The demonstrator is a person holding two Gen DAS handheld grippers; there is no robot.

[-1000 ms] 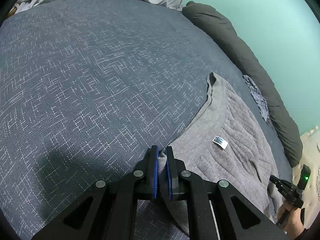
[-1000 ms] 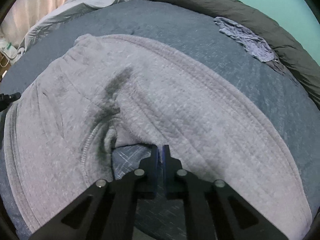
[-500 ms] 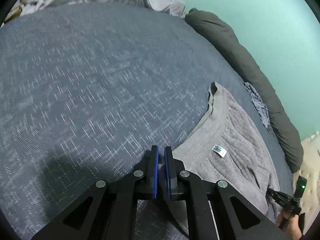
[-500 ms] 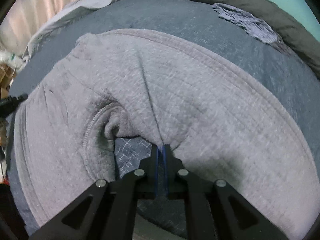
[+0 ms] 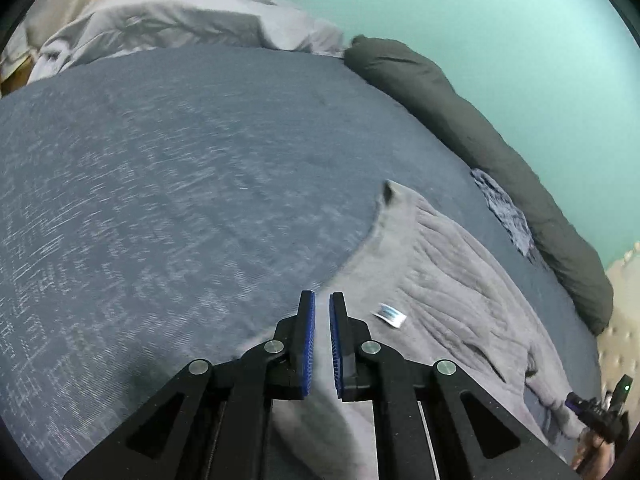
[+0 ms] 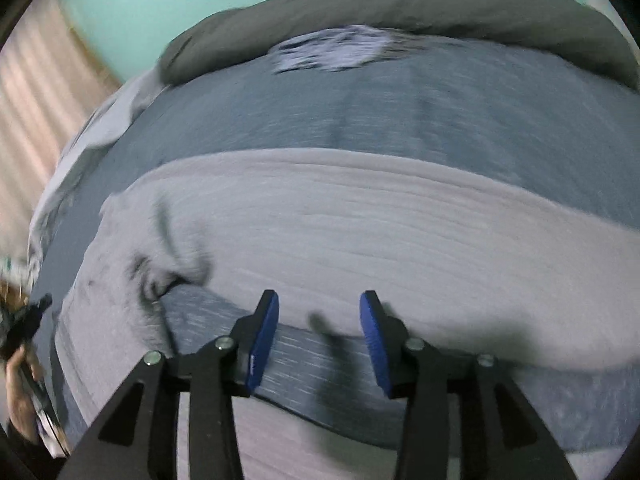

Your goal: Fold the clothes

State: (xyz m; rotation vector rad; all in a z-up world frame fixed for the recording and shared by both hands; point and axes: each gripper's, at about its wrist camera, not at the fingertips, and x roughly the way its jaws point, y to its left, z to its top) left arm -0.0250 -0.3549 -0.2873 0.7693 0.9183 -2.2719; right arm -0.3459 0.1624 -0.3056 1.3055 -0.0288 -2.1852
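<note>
A: Where is the garment, and which way does it run?

B: One pale grey, ribbed knit garment (image 5: 452, 304) lies spread on the blue-grey woven bedcover (image 5: 168, 184). In the left wrist view its long axis runs from the near edge by the camera away toward the far right, ending in a small upturned corner. A single small white label with blue print (image 5: 390, 315) lies on it just right of the fingertips. In the right wrist view the same garment (image 6: 360, 232) stretches crosswise as a broad band from left to right, with a notch on its near side where the bedcover shows through.

A: And the two grippers?

B: The left gripper (image 5: 322, 308) has its blue pads pressed together on a fold of the garment's near edge; grey cloth fills the narrow gap between them. The right gripper (image 6: 318, 310) has just been opening: its two blue pads stand apart with nothing clamped, bedcover and the garment's edge showing beneath the gap.

A: What else can you count?

B: One long dark grey bolster (image 5: 488, 160) along the mint-green wall (image 5: 500, 40), one small crumpled blue-purple cloth (image 5: 504, 212) beside it, and one rumpled light grey duvet (image 5: 168, 20) at the far end. Both views are motion-blurred.
</note>
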